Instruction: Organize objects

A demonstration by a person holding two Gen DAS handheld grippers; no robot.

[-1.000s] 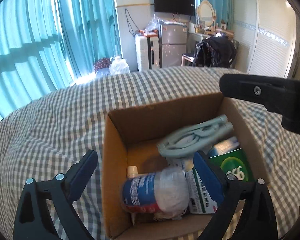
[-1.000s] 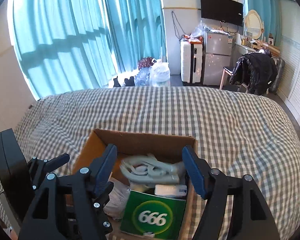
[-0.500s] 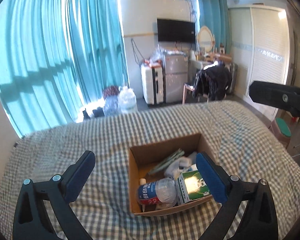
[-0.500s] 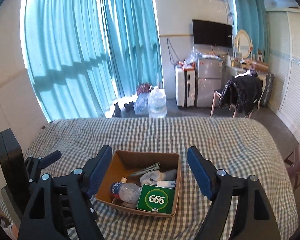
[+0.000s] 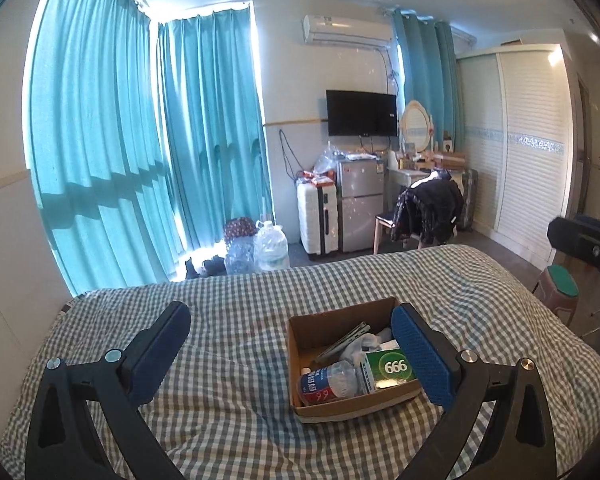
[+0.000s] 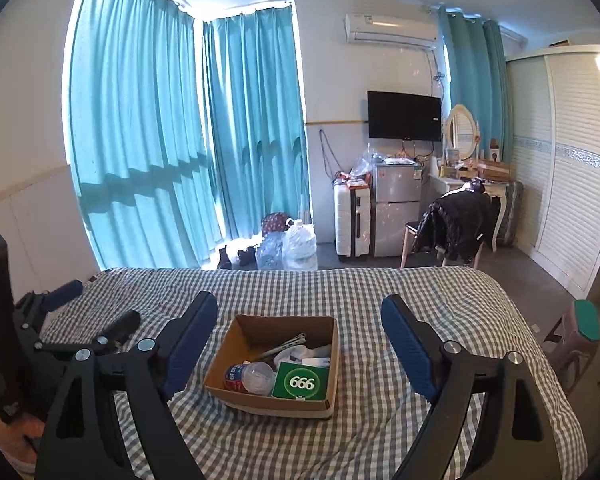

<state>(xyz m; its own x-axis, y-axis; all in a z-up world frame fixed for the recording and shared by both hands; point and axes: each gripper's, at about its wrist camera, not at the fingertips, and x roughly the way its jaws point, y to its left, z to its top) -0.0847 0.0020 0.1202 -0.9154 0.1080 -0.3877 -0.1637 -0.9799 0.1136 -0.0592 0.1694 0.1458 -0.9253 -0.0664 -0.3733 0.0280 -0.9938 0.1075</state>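
An open cardboard box (image 5: 304,328) (image 6: 236,336) sits on the checked bed. Inside lie a plastic bottle with a blue and red label (image 5: 328,382) (image 6: 246,376), a green box marked 666 (image 5: 392,368) (image 6: 302,382), a grey folded hanger (image 5: 342,342) (image 6: 284,344) and something white. My left gripper (image 5: 292,350) is open, well back from the box, with nothing between its blue pads. My right gripper (image 6: 300,344) is also back and above the box, its jaws opening and nothing between them. The left gripper's body (image 6: 32,320) shows at the right view's left edge.
The checked bedspread (image 5: 240,308) spreads wide around the box. Beyond the bed stand teal curtains (image 6: 160,140), water jugs (image 6: 298,246), a white suitcase (image 6: 350,222), a small fridge (image 6: 396,208), a chair with a black jacket (image 6: 452,228) and a green-topped stool (image 6: 586,324).
Both grippers have pulled back and risen away from the box, which now looks small and far. The right gripper's jaws have spread wider. The box contents lie as before.
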